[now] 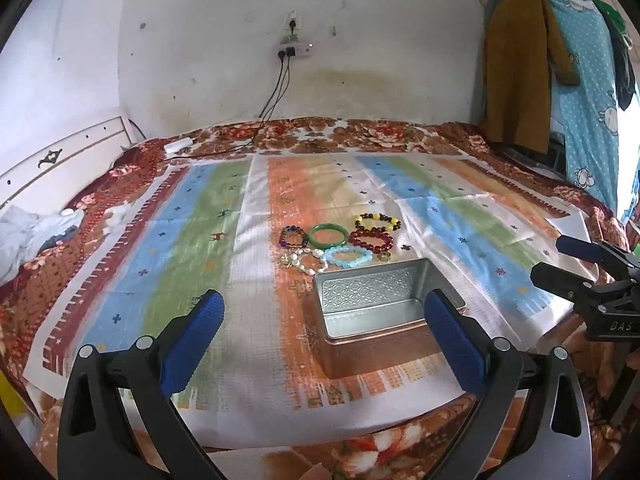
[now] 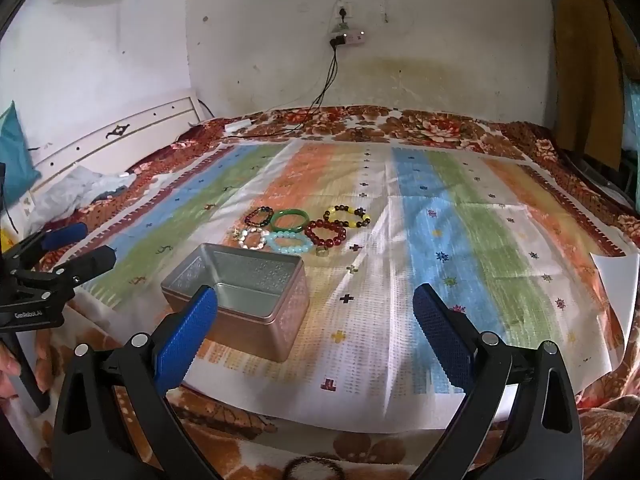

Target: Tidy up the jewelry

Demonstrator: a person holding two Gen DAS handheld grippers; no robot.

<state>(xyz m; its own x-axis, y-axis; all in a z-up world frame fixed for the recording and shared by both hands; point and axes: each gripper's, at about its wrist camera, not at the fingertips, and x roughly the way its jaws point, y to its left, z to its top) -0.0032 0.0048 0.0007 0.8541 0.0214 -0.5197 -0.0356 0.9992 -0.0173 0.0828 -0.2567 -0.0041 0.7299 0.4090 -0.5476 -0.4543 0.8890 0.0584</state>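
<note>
An open, empty metal tin [image 1: 372, 312] [image 2: 244, 296] stands on the striped cloth. Behind it lies a cluster of jewelry: a green bangle [image 1: 328, 235] [image 2: 289, 219], a dark red bead bracelet [image 1: 371, 240] [image 2: 325, 233], a yellow and brown bead bracelet [image 1: 378, 221] [image 2: 347, 216], a light blue bead bracelet [image 1: 348, 257] [image 2: 290, 243], a pearl bracelet [image 1: 310, 261] [image 2: 252, 239], a dark bead bracelet [image 1: 293, 236] [image 2: 259, 216] and a small gold ring [image 1: 385, 256] [image 2: 322, 251]. My left gripper [image 1: 324, 308] is open and empty in front of the tin. My right gripper [image 2: 316, 304] is open and empty, right of the tin.
The striped cloth [image 1: 200, 240] [image 2: 480, 240] covers a floral blanket [image 1: 360, 136] on a bed. A white charger and cables [image 1: 178, 146] lie at the far edge. Crumpled cloth [image 1: 32, 228] lies at the left. Clothes [image 1: 520, 60] hang at the right.
</note>
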